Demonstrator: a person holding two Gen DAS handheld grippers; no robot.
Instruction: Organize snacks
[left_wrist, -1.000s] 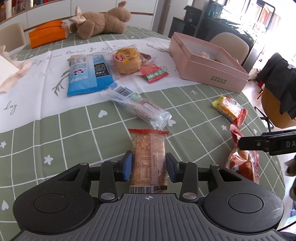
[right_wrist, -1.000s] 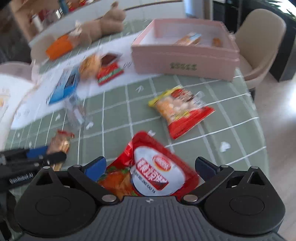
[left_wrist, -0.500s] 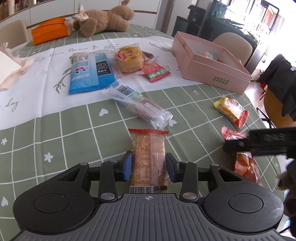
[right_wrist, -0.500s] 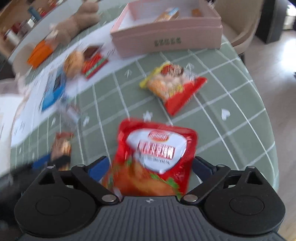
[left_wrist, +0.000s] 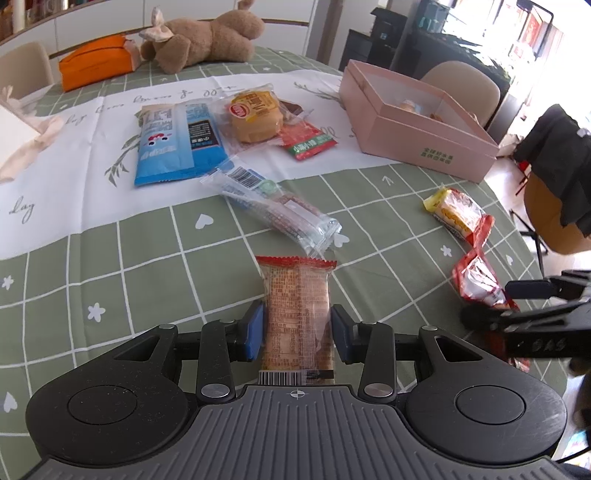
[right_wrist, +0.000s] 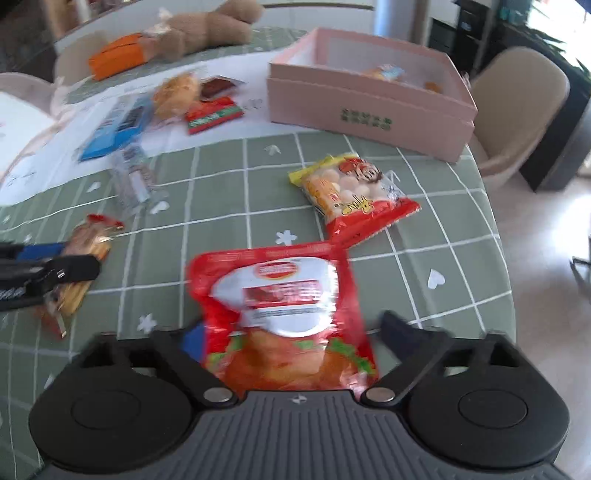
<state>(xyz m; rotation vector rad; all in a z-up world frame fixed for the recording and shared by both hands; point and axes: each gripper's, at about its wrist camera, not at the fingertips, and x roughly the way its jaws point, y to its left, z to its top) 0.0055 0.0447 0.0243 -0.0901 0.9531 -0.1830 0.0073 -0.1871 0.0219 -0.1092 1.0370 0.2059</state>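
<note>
The left gripper (left_wrist: 298, 328) is clamped on a narrow orange-brown biscuit packet with a red crimped top (left_wrist: 298, 310), its blue pads (left_wrist: 255, 329) pressed to both sides. The right gripper (right_wrist: 291, 332) has a big glossy red pouch with a white label (right_wrist: 284, 314) between its fingers; the picture is blurred, so I cannot tell whether it grips it.

On the green checked bench (left_wrist: 110, 266) I count six more loose snacks: one clear long wrapper (left_wrist: 273, 206), one red-and-yellow bag of puffed balls (right_wrist: 351, 192), one blue flat packet (left_wrist: 177, 142), one round cake in clear film (left_wrist: 255, 116), one dark brown sachet (right_wrist: 217, 85) and one small red-and-green sachet (left_wrist: 308, 142). Farther right stands one open pink cardboard box (left_wrist: 417, 127), with two or so small items inside. At the far edge lie one brown plush bear (left_wrist: 207, 37) and one orange pouch (left_wrist: 96, 66).
</note>
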